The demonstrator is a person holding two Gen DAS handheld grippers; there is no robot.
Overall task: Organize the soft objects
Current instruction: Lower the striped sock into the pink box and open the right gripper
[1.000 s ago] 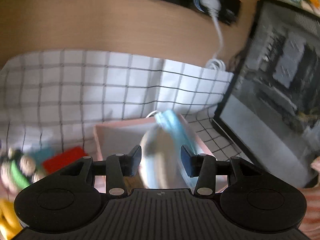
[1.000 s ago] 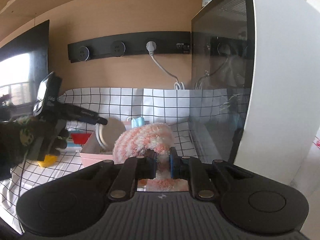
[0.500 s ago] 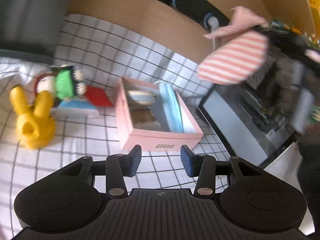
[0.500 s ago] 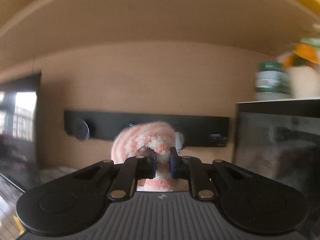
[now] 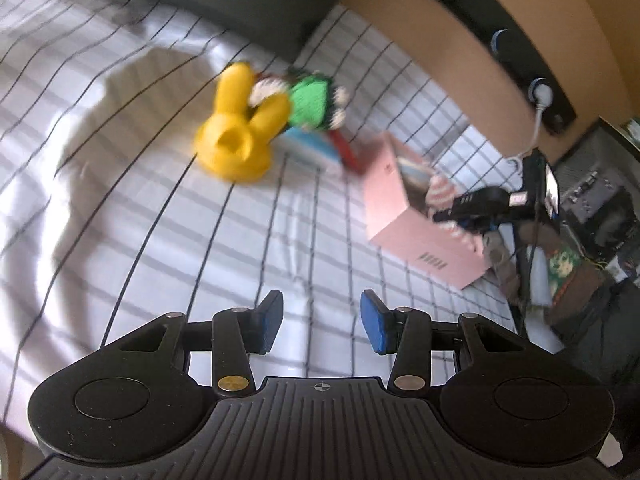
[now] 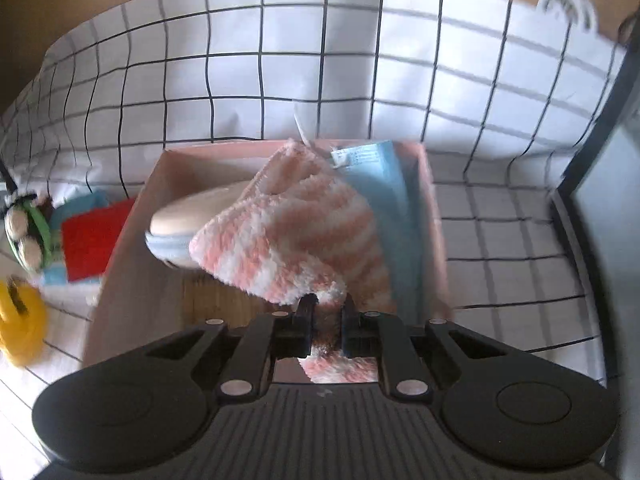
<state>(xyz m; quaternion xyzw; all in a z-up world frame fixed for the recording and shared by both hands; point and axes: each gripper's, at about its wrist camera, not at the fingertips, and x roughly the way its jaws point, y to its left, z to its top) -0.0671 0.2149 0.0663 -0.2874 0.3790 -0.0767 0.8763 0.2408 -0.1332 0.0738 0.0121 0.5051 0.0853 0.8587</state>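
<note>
Right gripper [image 6: 327, 312] pinched tight on the edge of a pink-and-white striped fluffy sock [image 6: 296, 236], jaws nearly closed with only the fabric between them; sock hanging over the open pink box [image 6: 132, 240], most of it inside the box's outline, draped across a cream pouch with a pale blue zipped edge [image 6: 180, 222] on the left and lying against a light blue packet [image 6: 384, 200] on the right. Left gripper [image 5: 321, 322] spread wide, blue pads [image 5: 374, 328] apart, nothing between them, poised above the white black-grid cloth [image 5: 140, 220]. Farther off on the cloth, a yellow rabbit-shaped toy [image 5: 236, 136] touching a green knitted doll [image 5: 312, 100], blurred; red and blue flat pieces [image 6: 94, 236] just beside the box's left wall. From the left wrist view, pink box [image 5: 404, 216] well to the right, the other gripper reaching over it with the striped sock
</note>
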